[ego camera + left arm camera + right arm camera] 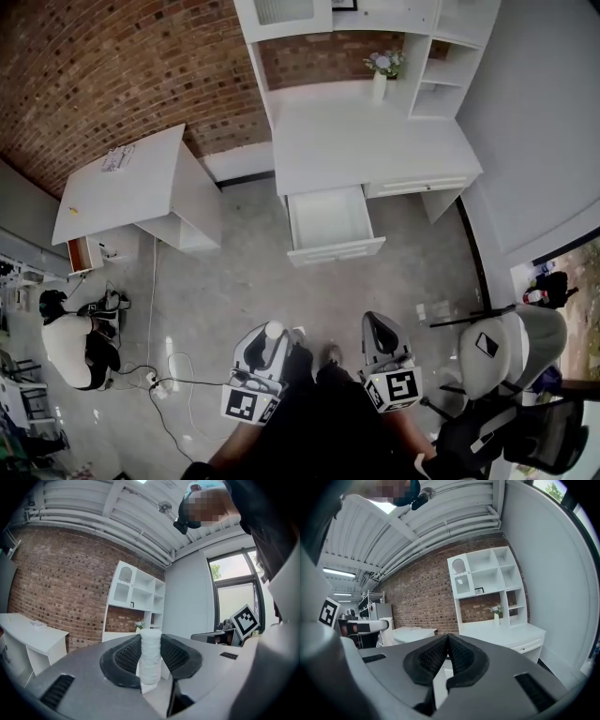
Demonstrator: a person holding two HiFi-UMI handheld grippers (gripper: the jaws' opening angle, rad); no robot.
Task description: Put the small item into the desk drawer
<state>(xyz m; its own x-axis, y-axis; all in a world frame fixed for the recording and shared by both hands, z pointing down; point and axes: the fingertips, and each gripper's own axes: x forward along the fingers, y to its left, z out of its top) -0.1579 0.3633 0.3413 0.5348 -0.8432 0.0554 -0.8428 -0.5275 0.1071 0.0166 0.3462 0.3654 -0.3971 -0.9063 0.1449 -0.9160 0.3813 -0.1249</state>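
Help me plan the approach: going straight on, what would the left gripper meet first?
Nothing nearby: the left gripper, holding the roll, points across the floor toward the desk; probably it reaches that first, though depth is unclear.

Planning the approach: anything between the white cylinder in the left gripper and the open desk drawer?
Nothing visible. The left gripper holds the white cylinder; the desk drawer stands open, with only bare floor between them.

White desk point(356, 141) and shelves point(455, 70) stand against a red brick wall point(112, 66), a side table point(122, 178) nearby on the grey floor point(253, 262); daylight fills a window point(232, 588).
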